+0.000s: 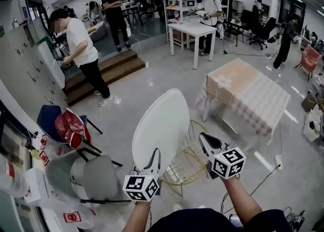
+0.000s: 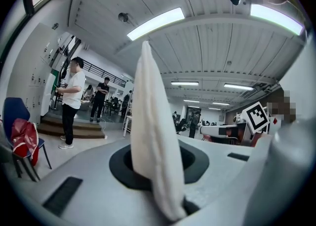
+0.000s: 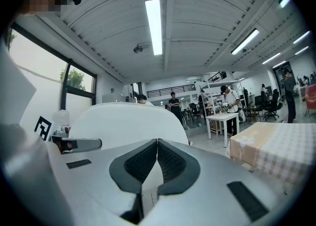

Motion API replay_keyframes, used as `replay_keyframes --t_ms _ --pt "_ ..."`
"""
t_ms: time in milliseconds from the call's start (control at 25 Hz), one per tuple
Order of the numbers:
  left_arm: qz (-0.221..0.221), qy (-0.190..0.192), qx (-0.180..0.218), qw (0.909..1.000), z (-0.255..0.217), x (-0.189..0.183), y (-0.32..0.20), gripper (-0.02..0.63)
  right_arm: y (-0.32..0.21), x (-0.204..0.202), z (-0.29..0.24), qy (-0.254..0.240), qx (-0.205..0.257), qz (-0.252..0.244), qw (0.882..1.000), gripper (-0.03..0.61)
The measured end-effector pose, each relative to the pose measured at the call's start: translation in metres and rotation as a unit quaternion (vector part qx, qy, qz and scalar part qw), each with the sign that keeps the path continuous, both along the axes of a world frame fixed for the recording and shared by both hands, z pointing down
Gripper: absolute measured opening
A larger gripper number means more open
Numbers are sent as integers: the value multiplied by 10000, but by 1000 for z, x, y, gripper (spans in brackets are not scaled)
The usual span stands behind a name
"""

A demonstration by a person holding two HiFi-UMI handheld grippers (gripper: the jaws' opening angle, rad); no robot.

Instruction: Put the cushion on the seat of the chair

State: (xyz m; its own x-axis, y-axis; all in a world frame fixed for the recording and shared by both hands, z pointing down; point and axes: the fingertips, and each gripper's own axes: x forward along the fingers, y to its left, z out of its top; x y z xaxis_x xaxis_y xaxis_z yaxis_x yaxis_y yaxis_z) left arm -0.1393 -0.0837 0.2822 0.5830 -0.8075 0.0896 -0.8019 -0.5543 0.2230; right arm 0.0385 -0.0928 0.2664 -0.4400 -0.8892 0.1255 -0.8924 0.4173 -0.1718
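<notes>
A large white oval cushion (image 1: 162,124) stands on edge, tilted, above a gold wire chair (image 1: 188,166). My left gripper (image 1: 152,161) is shut on the cushion's lower edge. In the left gripper view the cushion (image 2: 150,136) rises upright from between the jaws of that gripper (image 2: 159,165). My right gripper (image 1: 203,140) hovers over the chair's seat, just right of the cushion. In its own view this gripper (image 3: 157,147) has its pads together with nothing between them, and the cushion (image 3: 123,121) fills the space behind and to the left.
A table with a checked cloth (image 1: 248,91) stands to the right beyond the chair. On the left are a blue chair with a red bag (image 1: 68,127) and a grey chair (image 1: 96,175). A person in a white shirt (image 1: 83,56) stands by the steps (image 1: 111,71). A power strip (image 1: 277,161) lies on the floor.
</notes>
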Motion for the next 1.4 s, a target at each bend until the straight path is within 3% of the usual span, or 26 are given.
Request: replay_keyframes --t_ms 360,1400 --pt "145 7 -32 9999 8 -3 -14 66 -14 -11 9 63 -38 26 10000 20" --pt "-42 -133 -593 9981 63 44 -63 66 -70 31 54 85 -486 -189 9986 21"
